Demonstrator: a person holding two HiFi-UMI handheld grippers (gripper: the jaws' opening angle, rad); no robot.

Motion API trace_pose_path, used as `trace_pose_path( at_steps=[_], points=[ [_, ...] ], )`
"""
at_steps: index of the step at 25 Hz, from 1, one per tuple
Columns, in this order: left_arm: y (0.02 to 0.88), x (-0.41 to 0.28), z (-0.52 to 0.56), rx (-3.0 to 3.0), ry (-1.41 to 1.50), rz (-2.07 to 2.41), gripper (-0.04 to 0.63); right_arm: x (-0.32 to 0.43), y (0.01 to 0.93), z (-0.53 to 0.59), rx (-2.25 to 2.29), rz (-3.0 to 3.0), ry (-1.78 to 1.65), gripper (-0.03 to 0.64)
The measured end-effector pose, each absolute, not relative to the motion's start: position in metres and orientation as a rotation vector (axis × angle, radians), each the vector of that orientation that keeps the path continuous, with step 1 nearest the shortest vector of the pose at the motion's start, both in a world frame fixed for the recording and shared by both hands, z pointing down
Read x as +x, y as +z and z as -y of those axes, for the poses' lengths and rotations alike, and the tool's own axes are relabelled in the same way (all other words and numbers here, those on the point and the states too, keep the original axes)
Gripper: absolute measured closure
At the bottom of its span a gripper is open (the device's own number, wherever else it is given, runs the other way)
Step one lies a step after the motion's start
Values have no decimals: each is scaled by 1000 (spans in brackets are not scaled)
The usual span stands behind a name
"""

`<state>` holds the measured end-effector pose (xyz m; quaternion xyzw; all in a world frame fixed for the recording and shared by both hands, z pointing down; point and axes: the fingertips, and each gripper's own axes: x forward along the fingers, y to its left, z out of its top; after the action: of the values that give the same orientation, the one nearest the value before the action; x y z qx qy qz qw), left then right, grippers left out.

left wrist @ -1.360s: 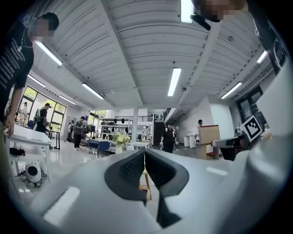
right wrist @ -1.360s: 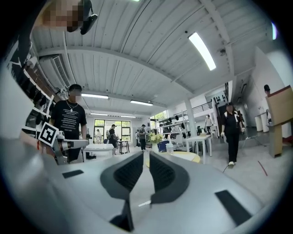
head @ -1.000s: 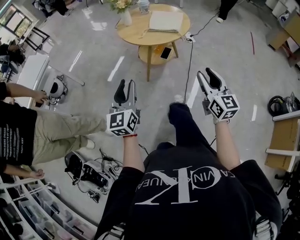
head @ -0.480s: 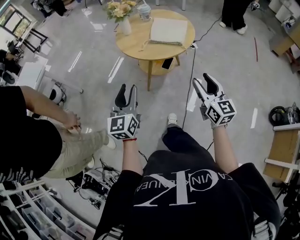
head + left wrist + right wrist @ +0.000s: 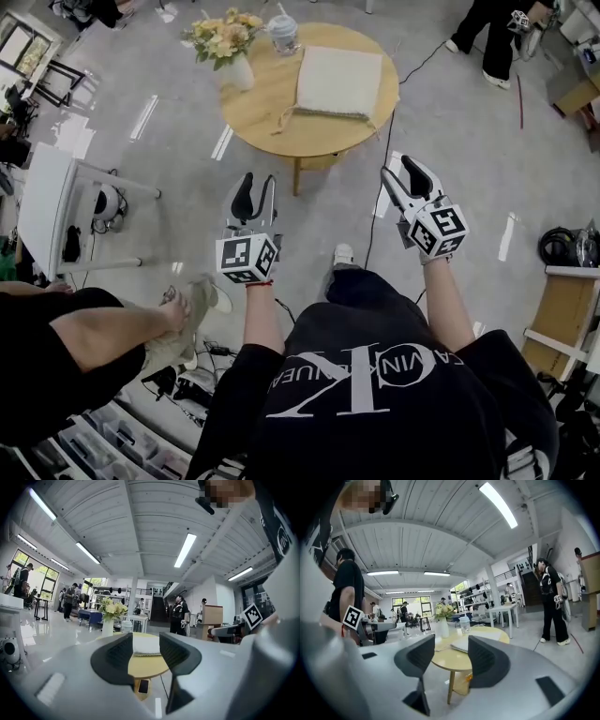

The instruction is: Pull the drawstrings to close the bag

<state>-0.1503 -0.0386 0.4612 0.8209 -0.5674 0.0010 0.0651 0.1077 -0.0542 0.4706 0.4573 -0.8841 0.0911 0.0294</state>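
A cream drawstring bag [image 5: 339,82] lies flat on the round wooden table [image 5: 281,117], with its cords trailing off the near corners. My left gripper [image 5: 258,178] and right gripper [image 5: 401,172] hang in the air short of the table, both pointing at it. Neither touches the bag. Both pairs of jaws have just been opening and stand open with nothing between them. The left gripper [image 5: 146,644] frames the bag [image 5: 145,646] in the left gripper view. The right gripper [image 5: 451,651] looks at the bag [image 5: 461,644] from the other side.
A vase of flowers [image 5: 225,47] and a lidded cup [image 5: 281,33] stand at the table's far left. A black cable [image 5: 380,178] runs across the floor. Another person's leg [image 5: 112,333] is at my left, a white table [image 5: 56,202] beyond it. A person [image 5: 497,33] stands far right.
Both grippers have moved forward toward the table, which now looks nearer and lower in the head view. Both jaws stand wider. The person at my left has shifted.
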Motion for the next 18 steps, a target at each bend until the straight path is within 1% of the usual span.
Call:
trace_pose_path(
  at_steps=[8, 15, 18],
  points=[
    [467, -151, 118, 2456, 40, 1722, 424, 107, 490, 129, 1361, 2712, 335, 428],
    [489, -144, 148, 2445, 116, 1683, 416, 105, 508, 153, 1333, 2688, 389, 428],
    [496, -139, 156, 2452, 161, 1665, 401, 107, 516, 157, 1323, 2672, 410, 428]
  ],
)
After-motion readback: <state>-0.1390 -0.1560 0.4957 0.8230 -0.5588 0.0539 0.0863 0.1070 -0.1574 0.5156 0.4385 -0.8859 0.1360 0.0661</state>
